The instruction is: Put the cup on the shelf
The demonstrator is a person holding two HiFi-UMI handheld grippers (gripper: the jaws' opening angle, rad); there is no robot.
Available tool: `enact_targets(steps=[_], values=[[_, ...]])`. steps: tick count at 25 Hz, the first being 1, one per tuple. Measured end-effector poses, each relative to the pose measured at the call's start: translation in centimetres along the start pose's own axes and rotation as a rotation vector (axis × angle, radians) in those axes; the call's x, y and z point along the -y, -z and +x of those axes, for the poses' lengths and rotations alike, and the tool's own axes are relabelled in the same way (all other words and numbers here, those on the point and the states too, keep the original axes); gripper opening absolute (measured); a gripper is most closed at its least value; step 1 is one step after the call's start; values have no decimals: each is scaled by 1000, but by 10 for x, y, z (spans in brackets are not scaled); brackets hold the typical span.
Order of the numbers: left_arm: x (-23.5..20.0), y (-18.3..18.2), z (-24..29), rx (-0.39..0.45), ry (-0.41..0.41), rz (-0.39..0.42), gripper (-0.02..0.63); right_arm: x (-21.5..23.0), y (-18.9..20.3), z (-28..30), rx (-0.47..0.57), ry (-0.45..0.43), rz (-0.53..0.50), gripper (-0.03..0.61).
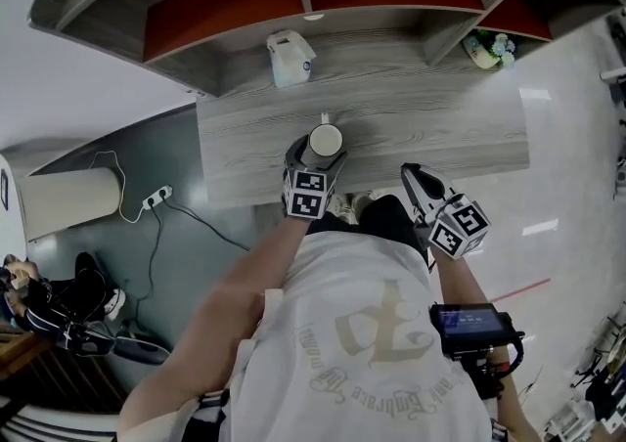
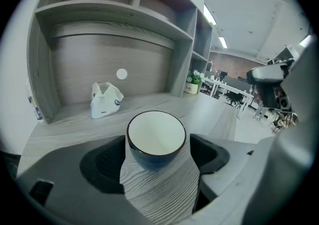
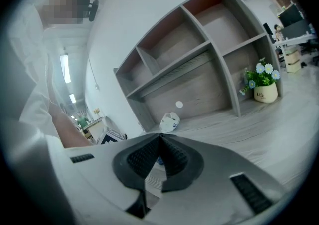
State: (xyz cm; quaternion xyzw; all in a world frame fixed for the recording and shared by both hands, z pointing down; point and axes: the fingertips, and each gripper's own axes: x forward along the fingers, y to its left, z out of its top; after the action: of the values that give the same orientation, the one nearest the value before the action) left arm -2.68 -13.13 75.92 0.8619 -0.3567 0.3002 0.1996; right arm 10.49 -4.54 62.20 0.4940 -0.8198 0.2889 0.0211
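Left gripper [image 2: 158, 162] has its jaws spread wide, the blue cup [image 2: 156, 137] standing upright right between them on the grey shelf board [image 2: 75, 134], while the right gripper [image 3: 159, 157] is pressed together.

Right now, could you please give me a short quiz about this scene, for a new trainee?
1. True or false: the right gripper holds the cup.
2. The white bag lies: A) inside the cup, B) at the back of the desk, C) on the floor.
3. Fill in: the jaws of the left gripper stand ____ on either side of the cup.
Key: 1 false; 2 B; 3 open.
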Motion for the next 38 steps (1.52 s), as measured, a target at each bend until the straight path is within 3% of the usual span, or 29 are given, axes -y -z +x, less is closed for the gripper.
enact_targets(steps=[5, 18, 24, 38], values=[[1, -2, 14, 22, -38, -4, 440, 5, 2, -1, -5, 6, 20, 5], [-12, 0, 31, 8, -137, -5, 419, 18, 9, -12, -43, 25, 17, 5], [-7, -5, 38, -7, -112, 15, 410, 33, -2, -8, -48, 12, 21, 5], [-13, -8, 17, 10, -46, -1, 408, 22, -15, 22, -66, -57, -11, 5]])
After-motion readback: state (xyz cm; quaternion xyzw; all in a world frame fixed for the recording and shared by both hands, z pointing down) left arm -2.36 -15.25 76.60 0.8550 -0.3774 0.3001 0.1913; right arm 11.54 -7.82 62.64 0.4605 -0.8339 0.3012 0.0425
